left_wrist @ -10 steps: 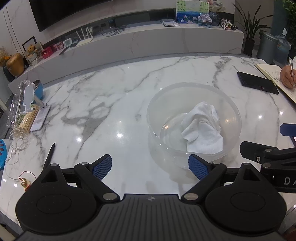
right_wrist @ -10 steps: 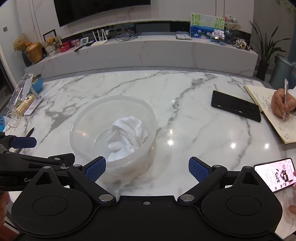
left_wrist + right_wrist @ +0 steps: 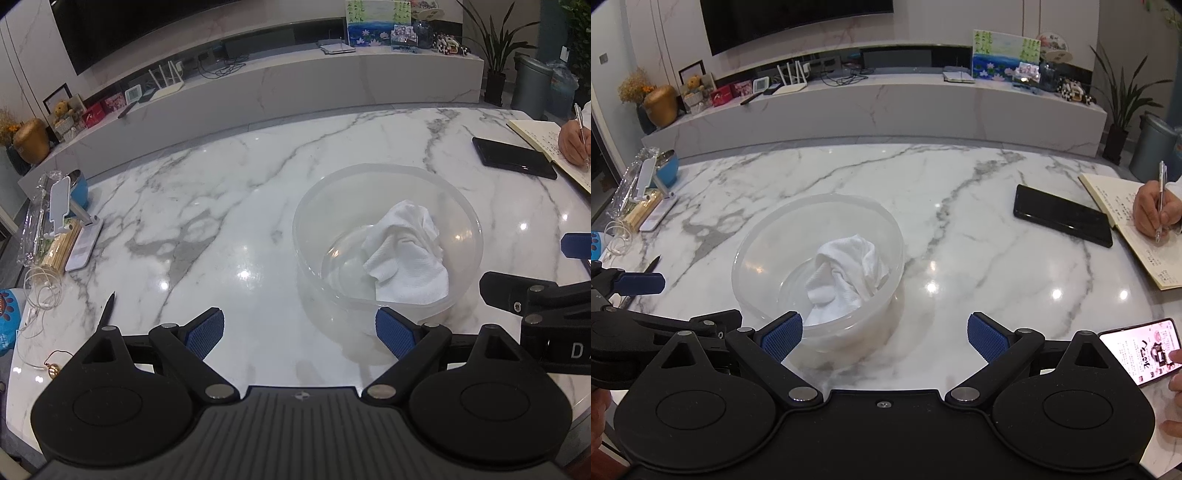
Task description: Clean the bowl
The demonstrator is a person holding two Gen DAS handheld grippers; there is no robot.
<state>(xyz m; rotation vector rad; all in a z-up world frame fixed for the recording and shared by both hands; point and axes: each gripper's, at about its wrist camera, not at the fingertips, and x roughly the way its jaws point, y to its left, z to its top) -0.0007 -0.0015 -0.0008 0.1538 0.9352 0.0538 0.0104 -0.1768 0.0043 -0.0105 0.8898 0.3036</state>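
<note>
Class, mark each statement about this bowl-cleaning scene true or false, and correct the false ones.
1. The white cloth lies inside the clear bowl. True.
2. The right gripper grips the cloth. False: its jaws are open and hold nothing.
3. The left gripper is open. True.
4. The black phone lies in the bowl. False: it lies on the marble table, beside the notebook.
</note>
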